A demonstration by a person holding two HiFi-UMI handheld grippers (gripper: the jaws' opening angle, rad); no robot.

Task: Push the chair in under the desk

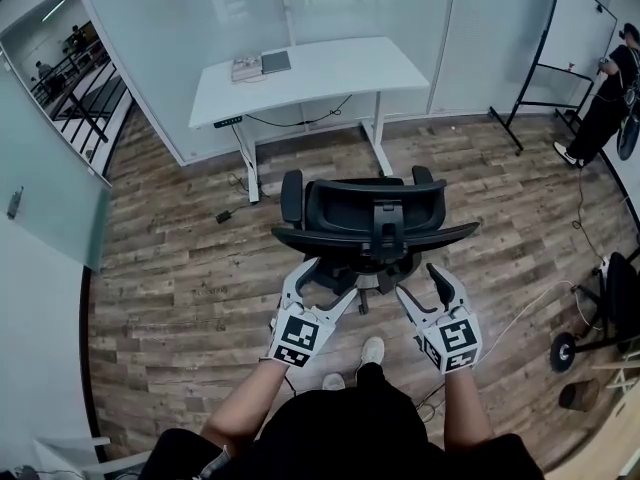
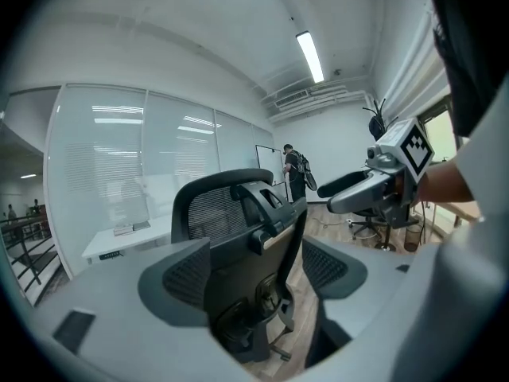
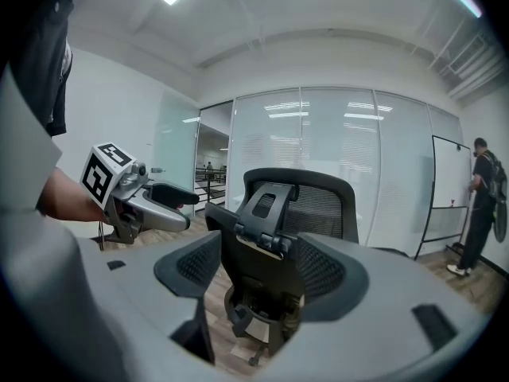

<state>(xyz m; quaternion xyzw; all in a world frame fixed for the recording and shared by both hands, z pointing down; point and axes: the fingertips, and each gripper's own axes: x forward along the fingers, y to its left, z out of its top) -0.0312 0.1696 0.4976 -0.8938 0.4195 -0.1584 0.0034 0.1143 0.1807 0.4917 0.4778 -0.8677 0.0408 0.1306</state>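
Observation:
A black office chair stands on the wood floor with its back toward me, a little way in front of the white desk. My left gripper is open just behind the lower left of the backrest. My right gripper is open behind its lower right. In the left gripper view the chair's backrest fills the gap of the left gripper, with no pad seen pressing it. The right gripper view shows the backrest likewise framed by the right gripper.
A notebook and papers lie on the desk. Glass walls stand behind it, and cables run on the floor by its legs. A whiteboard on a stand and a person are at the right. Another chair is at the right edge.

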